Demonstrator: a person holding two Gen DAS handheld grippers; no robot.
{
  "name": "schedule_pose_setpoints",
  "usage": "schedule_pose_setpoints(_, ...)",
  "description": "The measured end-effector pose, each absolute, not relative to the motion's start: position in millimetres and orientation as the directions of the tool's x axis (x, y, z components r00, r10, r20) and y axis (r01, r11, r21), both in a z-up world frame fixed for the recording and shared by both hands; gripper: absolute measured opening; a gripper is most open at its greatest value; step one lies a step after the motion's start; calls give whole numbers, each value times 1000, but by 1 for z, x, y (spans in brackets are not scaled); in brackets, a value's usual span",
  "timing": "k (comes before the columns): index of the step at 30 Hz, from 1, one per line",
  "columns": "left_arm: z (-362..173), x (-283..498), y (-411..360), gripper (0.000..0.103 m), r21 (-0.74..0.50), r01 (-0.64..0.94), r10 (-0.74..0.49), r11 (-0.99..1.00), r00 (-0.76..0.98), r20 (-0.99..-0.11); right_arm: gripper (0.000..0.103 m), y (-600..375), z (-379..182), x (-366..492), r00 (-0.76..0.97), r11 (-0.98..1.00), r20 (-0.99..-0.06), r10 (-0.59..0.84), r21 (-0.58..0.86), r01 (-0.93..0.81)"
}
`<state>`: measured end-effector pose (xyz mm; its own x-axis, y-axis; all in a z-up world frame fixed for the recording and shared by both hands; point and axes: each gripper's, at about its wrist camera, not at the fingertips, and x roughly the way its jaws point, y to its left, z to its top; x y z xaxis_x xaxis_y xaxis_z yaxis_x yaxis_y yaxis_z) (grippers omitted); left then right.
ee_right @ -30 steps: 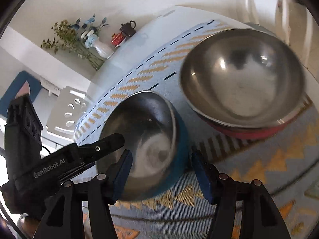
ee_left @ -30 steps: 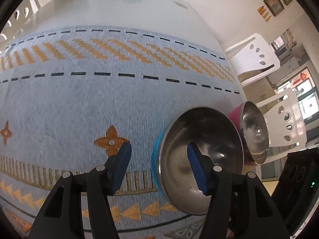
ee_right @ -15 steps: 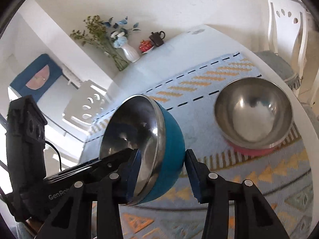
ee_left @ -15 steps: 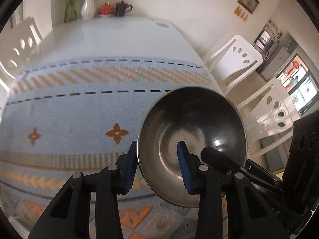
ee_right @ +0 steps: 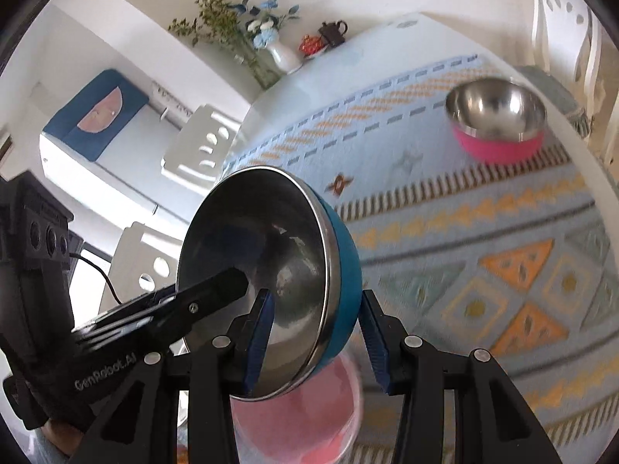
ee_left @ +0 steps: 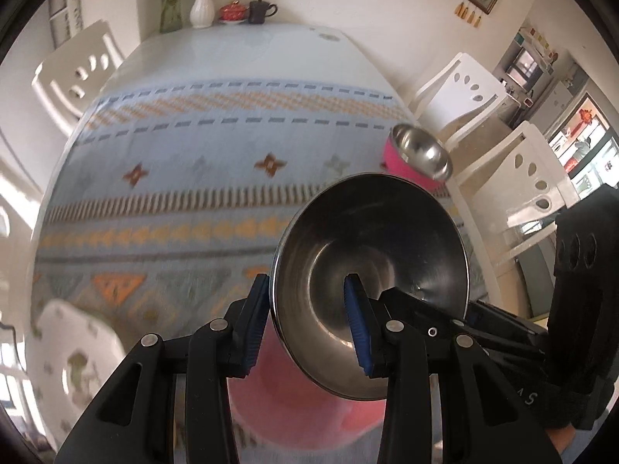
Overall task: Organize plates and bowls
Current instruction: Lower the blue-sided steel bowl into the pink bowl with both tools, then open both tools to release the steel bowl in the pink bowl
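Both grippers hold one blue bowl [ee_right: 340,270] with a steel inside [ee_left: 371,270], tilted on edge above the table. My left gripper [ee_left: 309,317] is shut on its rim, one finger inside and one outside. My right gripper [ee_right: 313,332] is shut on the opposite rim the same way. A pink plate [ee_left: 294,394] lies below the bowl and also shows in the right wrist view [ee_right: 294,417]. A pink bowl [ee_right: 499,123] with a steel inside stands far on the cloth, and shows in the left wrist view [ee_left: 418,158].
A patterned blue tablecloth [ee_left: 193,178] covers the white table. A white patterned plate [ee_left: 73,355] lies at the near left. A vase, teapot and red cup [ee_left: 232,11] stand at the far end. White chairs [ee_left: 464,96] surround the table.
Both grippers lifted the blue bowl off the cloth and carried it back toward the near side, away from the pink bowl. The pink plate has come into view beneath it.
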<state>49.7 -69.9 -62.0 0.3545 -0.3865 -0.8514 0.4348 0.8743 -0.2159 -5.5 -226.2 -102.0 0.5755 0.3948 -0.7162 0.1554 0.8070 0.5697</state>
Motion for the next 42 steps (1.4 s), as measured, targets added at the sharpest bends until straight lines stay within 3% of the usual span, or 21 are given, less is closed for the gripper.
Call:
schedule_pose_setpoints(25, -107, 21, -28, 36, -290, 363, -378, 885, 200, -904, 45, -175, -134, -42, 396, 844, -823, 407, 505, 181)
schedule_pose_setpoints(27, -106, 21, -27, 37, -283, 356, -370, 891, 206, -906, 45, -172, -131, -42, 383, 863, -837, 390, 478, 164)
schedule_pose_setpoints(31, -102, 22, -24, 40, -271, 349, -362, 897, 229, -903, 55, -169, -117, -44, 415, 902, -853, 316, 406, 149)
schedule_pose_setpoints(38, -100, 27, -24, 40, -277, 343, -366, 898, 232, -901, 57, -169, -101, -51, 439, 946, -874, 207, 294, 140)
schedule_pose_setpoints(42, -97, 30, -30, 40, -286, 351, -379, 892, 233, -896, 57, -184, -99, -54, 456, 936, -869, 191, 301, 182)
